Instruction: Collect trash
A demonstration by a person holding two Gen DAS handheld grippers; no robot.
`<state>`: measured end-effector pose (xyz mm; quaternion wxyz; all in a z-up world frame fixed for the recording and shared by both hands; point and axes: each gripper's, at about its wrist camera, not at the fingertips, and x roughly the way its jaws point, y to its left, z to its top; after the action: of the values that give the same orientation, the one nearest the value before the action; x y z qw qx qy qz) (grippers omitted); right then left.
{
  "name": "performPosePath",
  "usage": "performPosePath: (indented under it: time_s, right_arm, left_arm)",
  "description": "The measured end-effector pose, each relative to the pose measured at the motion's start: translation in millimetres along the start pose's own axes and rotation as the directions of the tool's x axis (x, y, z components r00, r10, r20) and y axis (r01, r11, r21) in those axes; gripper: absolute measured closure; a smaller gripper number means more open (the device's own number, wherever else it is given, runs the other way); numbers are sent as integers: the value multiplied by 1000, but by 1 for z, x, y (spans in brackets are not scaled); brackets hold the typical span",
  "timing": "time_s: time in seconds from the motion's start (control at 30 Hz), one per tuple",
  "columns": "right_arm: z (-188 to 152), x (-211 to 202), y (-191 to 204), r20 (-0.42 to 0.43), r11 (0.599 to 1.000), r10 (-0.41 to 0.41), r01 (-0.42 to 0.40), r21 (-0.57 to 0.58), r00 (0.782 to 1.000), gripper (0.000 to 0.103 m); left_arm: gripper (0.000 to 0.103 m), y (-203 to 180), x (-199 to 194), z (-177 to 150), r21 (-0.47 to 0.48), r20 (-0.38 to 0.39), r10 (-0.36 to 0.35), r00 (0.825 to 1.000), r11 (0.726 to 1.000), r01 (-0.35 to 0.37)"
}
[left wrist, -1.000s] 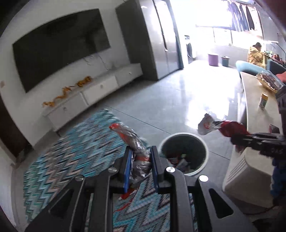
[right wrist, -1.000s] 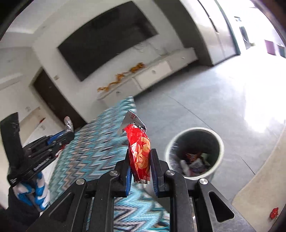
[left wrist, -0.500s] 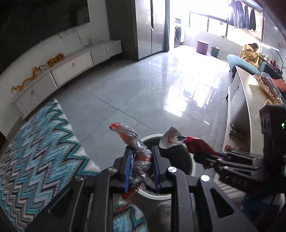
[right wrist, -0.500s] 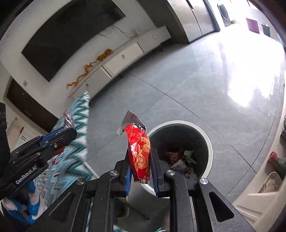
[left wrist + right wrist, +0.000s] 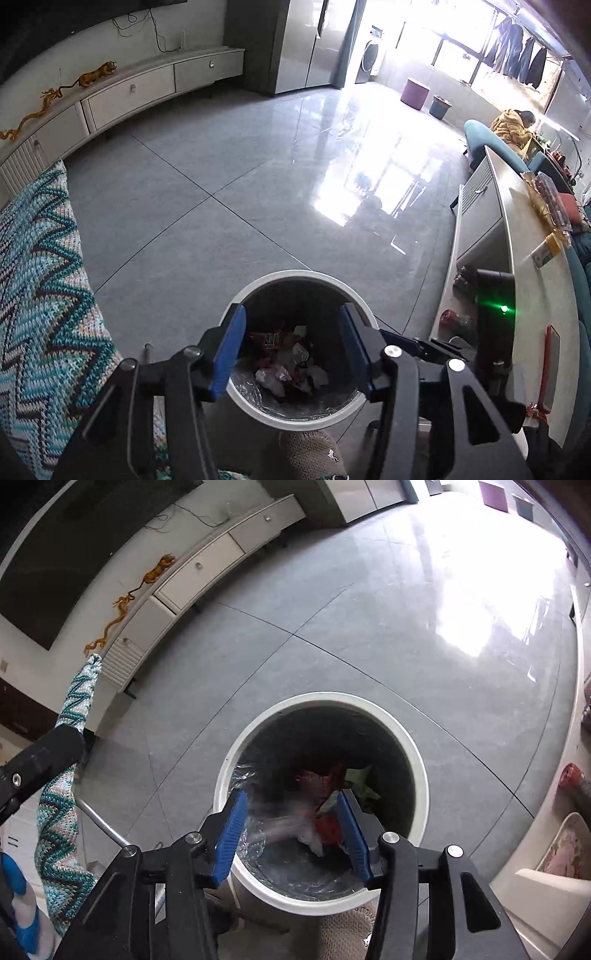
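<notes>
Both grippers open above the trash bin

The left gripper (image 5: 291, 347) and right gripper (image 5: 291, 825) have just been opening and grip nothing. The round white trash bin (image 5: 255, 291) stands upright on the grey floor (image 5: 229, 192), mouth up, crumpled wrappers (image 5: 288, 365) piled inside; a red wrapper (image 5: 327, 827) shows blurred between the right jaws, long axis unclear

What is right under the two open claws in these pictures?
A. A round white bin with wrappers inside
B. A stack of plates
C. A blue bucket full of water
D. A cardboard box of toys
A: both the left gripper and the right gripper look straight down into a round white bin holding crumpled wrappers.
</notes>
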<state>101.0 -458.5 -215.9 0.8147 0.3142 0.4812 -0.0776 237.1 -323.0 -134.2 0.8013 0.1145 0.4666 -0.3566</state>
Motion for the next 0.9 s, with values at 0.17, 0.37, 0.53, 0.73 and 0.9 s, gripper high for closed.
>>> performPosePath:
  time_s: [0.17,0.37,0.53,0.73,0.9]
  right_arm:
    - [-3,-21,7,44,1000,-12,12,2,999,46]
    - [-18,-52,38,102,999,-18,24,-49,995,33]
    - [-35,-78,65,146,994,-10,26,-106,989,29]
    - [-55,-104,99,190,983,12,24,-183,982,21]
    - [-74,-122,124,223,971,26,28,-237,974,13]
  left_arm:
    - [46,0,-22,-5,10,37,43,998,999,-44]
    - [40,4,-62,-28,22,87,83,993,996,-85]
    - [40,12,-103,-56,4,137,175,975,984,-177]
    - [39,21,-155,-94,-61,194,339,921,941,-334]
    - [39,26,-195,-121,-88,242,439,865,898,-431]
